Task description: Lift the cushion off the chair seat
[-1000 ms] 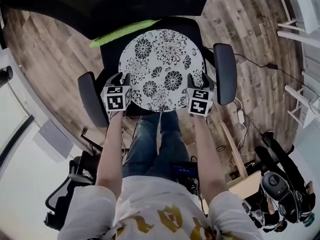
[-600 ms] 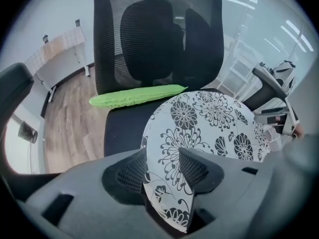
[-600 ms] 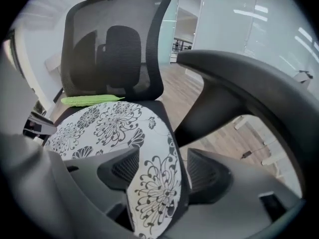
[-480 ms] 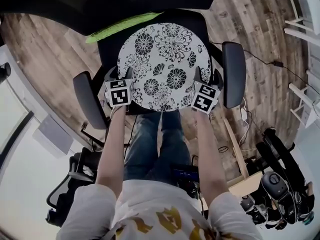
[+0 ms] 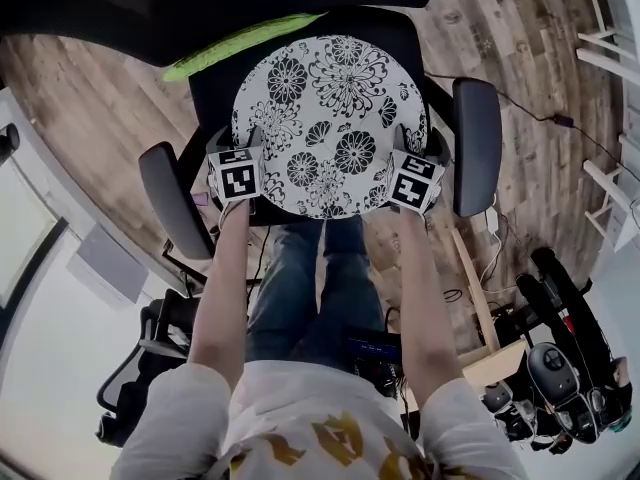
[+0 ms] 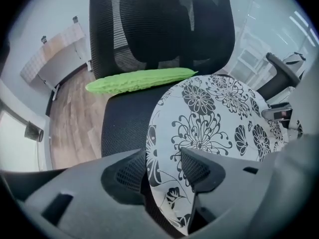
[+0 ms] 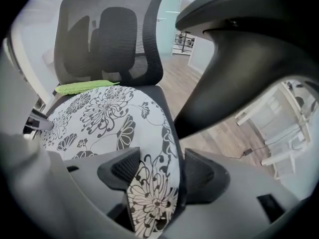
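The round flowered cushion (image 5: pixel 330 118) lies on the black chair seat (image 5: pixel 212 93) in the upper middle of the head view. The left gripper (image 6: pixel 163 169) straddles the cushion's lower-left rim, its jaws opening and not clamped on it. The right gripper (image 7: pixel 158 172) stands wide open astride the lower-right rim, gripping nothing.

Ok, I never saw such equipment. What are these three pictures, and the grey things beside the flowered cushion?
A person holds a hand-held gripper in each hand. One picture comes from a camera on the head, looking down; the other two come from cameras on the tools. The left hand-held gripper and the right hand-held gripper each have the edge of the cushion between open jaws; the left one's are opening. Nothing is gripped. The cushion lies on a chair, with a green bumpy thing behind it.
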The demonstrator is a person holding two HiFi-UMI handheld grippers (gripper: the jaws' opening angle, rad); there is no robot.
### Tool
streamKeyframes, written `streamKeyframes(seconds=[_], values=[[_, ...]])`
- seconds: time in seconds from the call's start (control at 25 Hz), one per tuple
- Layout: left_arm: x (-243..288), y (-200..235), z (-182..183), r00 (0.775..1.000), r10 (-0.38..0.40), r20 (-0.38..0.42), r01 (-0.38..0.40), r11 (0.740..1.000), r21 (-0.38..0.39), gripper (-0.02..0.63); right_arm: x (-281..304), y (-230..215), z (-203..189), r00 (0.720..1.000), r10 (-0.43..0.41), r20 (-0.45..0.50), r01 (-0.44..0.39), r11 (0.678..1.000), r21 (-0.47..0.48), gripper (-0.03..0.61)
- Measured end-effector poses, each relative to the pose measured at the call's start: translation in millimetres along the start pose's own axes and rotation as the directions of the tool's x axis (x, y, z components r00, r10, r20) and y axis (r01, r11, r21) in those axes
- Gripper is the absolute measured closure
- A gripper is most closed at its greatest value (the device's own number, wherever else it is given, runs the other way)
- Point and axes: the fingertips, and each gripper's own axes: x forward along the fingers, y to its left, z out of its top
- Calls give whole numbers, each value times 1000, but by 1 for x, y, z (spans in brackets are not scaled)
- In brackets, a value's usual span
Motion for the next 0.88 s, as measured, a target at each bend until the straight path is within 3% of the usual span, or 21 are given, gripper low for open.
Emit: streamKeyframes(seconds=[0.2, 0.48, 0.56, 0.6, 0.64, 0.72, 0.88], values=[[-1, 0, 0, 1000, 2, 9, -2, 1000, 0, 407, 2, 9, 4, 1000, 17, -12, -17, 999, -37, 343], [0, 0, 4, 1000, -25, -14, 25, 1000, 9, 427, 2, 11, 4, 1000, 31, -5, -31, 1000, 1, 407], [-1, -3, 2, 999, -41, -19, 42, 998, 42, 468, 0, 13, 4, 999, 38, 0, -38, 999, -26, 437], [0, -7, 1, 999, -48, -20, 50, 997, 64, 543, -1, 14, 4, 999, 39, 4, -39, 998, -43, 452], [0, -10, 2, 999, -49, -20, 50, 995, 85, 572, -3, 16, 4, 999, 39, 6, -39, 998, -59, 477], [0, -15, 4, 999, -37, -15, 39, 993, 109, 581, -6, 17, 6, 999, 44, 7, -43, 997, -69, 528], [-2, -13, 4, 999, -46, -7, 47, 996, 82, 583, -9, 19, 8, 997, 71, 5, -71, 996, -62, 547]])
